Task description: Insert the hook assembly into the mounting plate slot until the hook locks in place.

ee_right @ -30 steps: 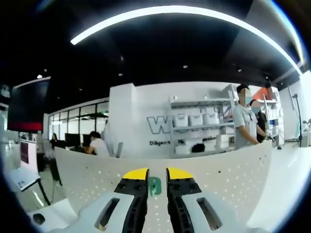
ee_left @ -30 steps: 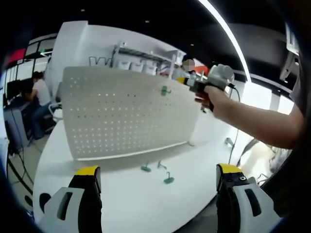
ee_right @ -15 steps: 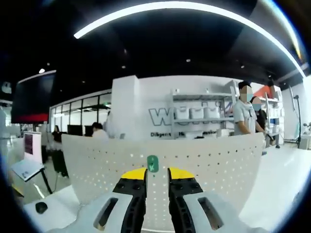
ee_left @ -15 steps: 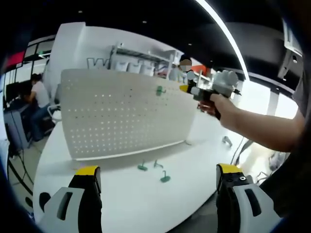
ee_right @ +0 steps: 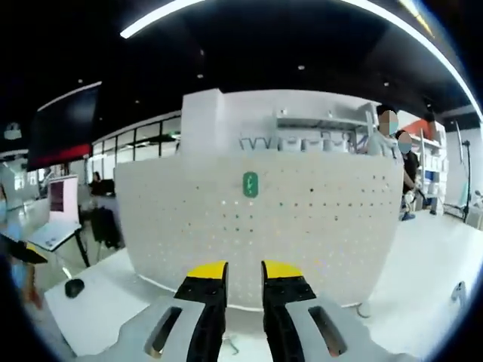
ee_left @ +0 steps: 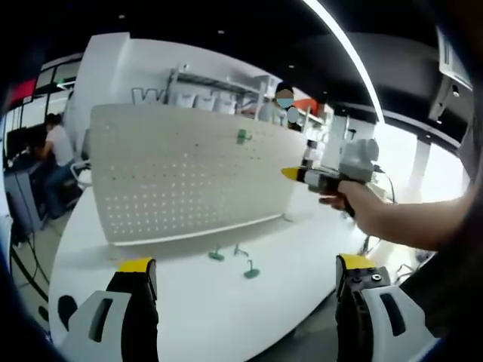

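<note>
The white perforated mounting plate (ee_left: pixel 189 177) (ee_right: pixel 302 226) stands upright on the white table (ee_left: pixel 189 302). One green hook (ee_left: pixel 243 136) (ee_right: pixel 250 184) hangs on the plate near its top edge. Three more green hooks (ee_left: pixel 240 259) lie on the table in front of the plate. My right gripper (ee_left: pixel 290 173) (ee_right: pixel 244 270), held in a hand, hovers well back from the plate, level with the hung hook; its jaws are nearly together with nothing between them. My left gripper (ee_left: pixel 245 264) is low over the table's near edge, jaws wide apart and empty.
A dark mouse (ee_right: pixel 73 287) (ee_left: pixel 66 309) lies near the table's left end, with a laptop (ee_right: pixel 49 234) beyond it. A small fitting (ee_right: pixel 364 311) sits at the plate's right foot. People stand by shelves (ee_right: pixel 324 124) behind the plate.
My right gripper has backed away from the plate, and the green hook that was at its tips now stays hanging on the plate. My left gripper has held still.
</note>
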